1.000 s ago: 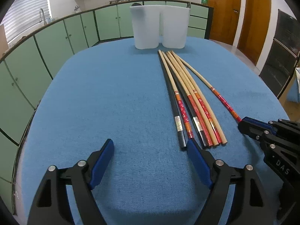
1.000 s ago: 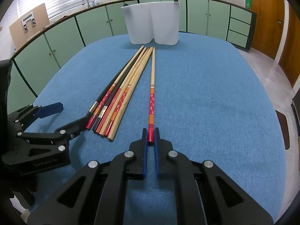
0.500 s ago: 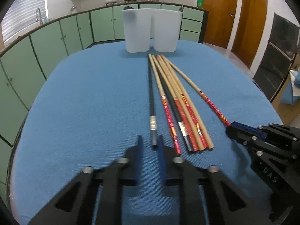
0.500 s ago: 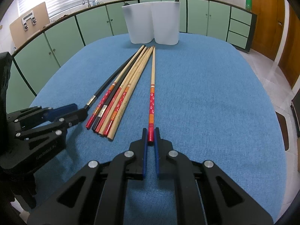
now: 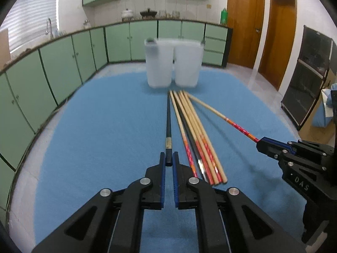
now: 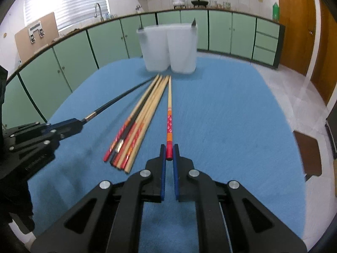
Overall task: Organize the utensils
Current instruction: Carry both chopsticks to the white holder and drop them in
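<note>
Both wrist views look forward and down along their fingers over the blue table [image 5: 94,126], sharing the white holder [image 5: 173,63] at upper centre.

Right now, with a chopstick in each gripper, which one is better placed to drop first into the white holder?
Right, marginally. The right gripper holds the red-ended chopstick aimed nearly straight at the white holder; the left gripper's black chopstick points just left of it.
</note>
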`<move>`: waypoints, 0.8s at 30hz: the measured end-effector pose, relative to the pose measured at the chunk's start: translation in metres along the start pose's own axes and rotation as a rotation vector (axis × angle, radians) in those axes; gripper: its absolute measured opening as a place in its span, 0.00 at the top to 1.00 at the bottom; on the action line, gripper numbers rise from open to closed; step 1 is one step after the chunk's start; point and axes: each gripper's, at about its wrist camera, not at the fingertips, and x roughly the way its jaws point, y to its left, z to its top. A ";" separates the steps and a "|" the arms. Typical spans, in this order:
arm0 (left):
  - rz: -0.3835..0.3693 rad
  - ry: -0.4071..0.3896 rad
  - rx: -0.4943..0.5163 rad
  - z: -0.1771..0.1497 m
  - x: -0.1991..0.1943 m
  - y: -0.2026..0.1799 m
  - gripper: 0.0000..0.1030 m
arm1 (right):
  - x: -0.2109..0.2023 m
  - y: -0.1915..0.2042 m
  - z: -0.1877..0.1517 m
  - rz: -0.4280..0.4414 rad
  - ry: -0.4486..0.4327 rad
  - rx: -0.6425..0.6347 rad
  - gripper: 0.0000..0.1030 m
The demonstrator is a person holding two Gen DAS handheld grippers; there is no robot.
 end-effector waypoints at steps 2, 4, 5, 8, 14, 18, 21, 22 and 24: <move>0.003 -0.039 0.000 0.009 -0.013 0.002 0.94 | -0.009 -0.002 0.009 0.005 -0.025 0.001 0.95; 0.000 -0.067 -0.004 0.018 -0.020 0.005 0.94 | -0.020 -0.004 0.021 0.009 -0.060 -0.003 0.95; 0.000 -0.090 -0.005 0.025 -0.027 0.007 0.94 | -0.024 -0.003 0.026 0.009 -0.073 -0.007 0.95; -0.004 -0.134 -0.006 0.039 -0.039 0.011 0.94 | -0.038 -0.006 0.046 0.018 -0.117 -0.020 0.95; -0.021 -0.219 0.003 0.077 -0.058 0.016 0.94 | -0.058 -0.012 0.092 0.048 -0.183 -0.038 0.95; -0.056 -0.241 0.003 0.102 -0.059 0.020 0.94 | -0.062 -0.014 0.121 0.069 -0.191 -0.071 0.95; -0.067 -0.248 0.009 0.114 -0.056 0.021 0.94 | -0.058 -0.016 0.140 0.082 -0.173 -0.087 0.95; -0.071 -0.248 0.011 0.118 -0.054 0.021 0.94 | -0.057 -0.017 0.146 0.089 -0.169 -0.090 0.95; -0.081 -0.250 0.012 0.124 -0.051 0.022 0.94 | -0.057 -0.019 0.158 0.102 -0.167 -0.097 0.95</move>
